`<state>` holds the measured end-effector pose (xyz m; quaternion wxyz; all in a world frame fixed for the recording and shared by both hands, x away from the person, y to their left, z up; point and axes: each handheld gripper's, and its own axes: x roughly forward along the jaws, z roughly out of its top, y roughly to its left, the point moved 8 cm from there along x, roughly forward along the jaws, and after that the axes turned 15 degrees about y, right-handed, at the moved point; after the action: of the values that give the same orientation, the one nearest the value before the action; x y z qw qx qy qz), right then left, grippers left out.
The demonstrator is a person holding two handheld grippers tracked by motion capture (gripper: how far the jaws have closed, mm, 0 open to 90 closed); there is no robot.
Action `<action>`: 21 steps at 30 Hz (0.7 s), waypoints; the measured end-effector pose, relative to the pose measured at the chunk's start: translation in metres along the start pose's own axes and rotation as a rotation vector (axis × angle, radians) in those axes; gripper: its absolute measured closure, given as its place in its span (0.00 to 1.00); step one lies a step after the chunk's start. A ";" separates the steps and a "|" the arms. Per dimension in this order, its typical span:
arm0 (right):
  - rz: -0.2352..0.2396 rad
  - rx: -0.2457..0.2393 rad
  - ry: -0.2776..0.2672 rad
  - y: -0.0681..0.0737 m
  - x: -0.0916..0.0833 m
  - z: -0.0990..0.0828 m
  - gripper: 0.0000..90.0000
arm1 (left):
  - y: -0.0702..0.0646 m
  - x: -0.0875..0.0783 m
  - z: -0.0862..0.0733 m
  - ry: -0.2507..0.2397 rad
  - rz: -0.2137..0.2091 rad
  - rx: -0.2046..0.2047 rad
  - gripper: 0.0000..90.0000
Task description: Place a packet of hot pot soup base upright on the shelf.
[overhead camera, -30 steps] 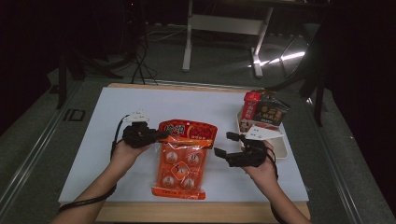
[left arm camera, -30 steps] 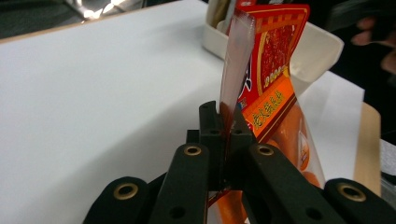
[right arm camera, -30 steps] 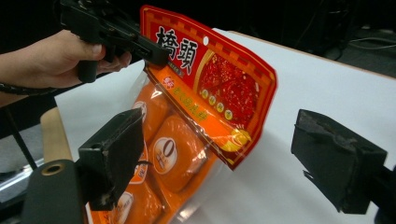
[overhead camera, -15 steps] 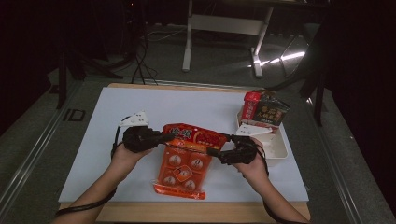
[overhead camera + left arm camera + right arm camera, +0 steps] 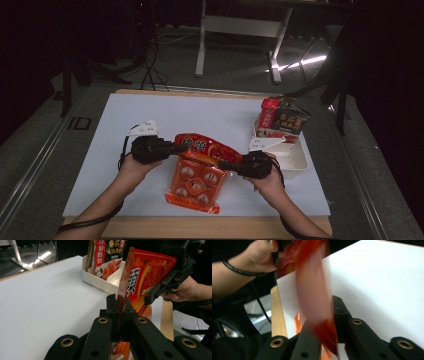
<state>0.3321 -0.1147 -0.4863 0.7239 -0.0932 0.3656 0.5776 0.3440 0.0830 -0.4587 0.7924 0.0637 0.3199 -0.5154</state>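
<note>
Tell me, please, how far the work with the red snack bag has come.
Done: both grippers grip the red snack bag, left gripper and right gripper at opposite edges, jaws just closed. In hand: its top is lifted. Left: probably moving it to the white tray.

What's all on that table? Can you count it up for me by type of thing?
Snack packets: 3 (orange-red packet held up, red packet and dark packet standing in the tray)
White trays: 1
Handheld grippers: 2 (left gripper, right gripper)
Total: 6
</note>
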 end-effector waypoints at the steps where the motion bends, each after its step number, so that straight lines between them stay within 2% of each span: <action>1: -0.002 -0.003 0.006 0.001 0.000 0.000 1.00 | 0.000 0.000 0.000 0.000 0.000 0.000 0.99; 6: -0.015 -0.001 0.023 0.005 -0.001 0.002 1.00 | 0.000 -0.002 0.000 0.002 -0.024 0.000 0.99; 9: -0.004 0.009 0.014 0.010 -0.005 0.005 1.00 | -0.003 -0.007 0.002 -0.008 -0.037 0.015 0.99; 14: -0.014 -0.011 0.004 0.018 -0.014 0.012 1.00 | -0.009 -0.014 0.008 -0.026 -0.049 0.037 0.99; 17: -0.022 -0.025 -0.026 0.023 -0.029 0.022 1.00 | -0.015 -0.018 0.013 -0.051 -0.071 0.065 0.97; 19: -0.023 -0.023 -0.044 0.025 -0.037 0.026 1.00 | -0.018 -0.018 0.014 -0.061 -0.076 0.069 0.94; 21: -0.050 -0.039 -0.051 0.027 -0.043 0.030 1.00 | -0.020 -0.017 0.016 -0.072 -0.089 0.062 0.90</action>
<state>0.3177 -0.1226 -0.4295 0.7454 -0.1017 0.3331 0.5684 0.3296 0.0804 -0.4323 0.7774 0.0553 0.2775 -0.5618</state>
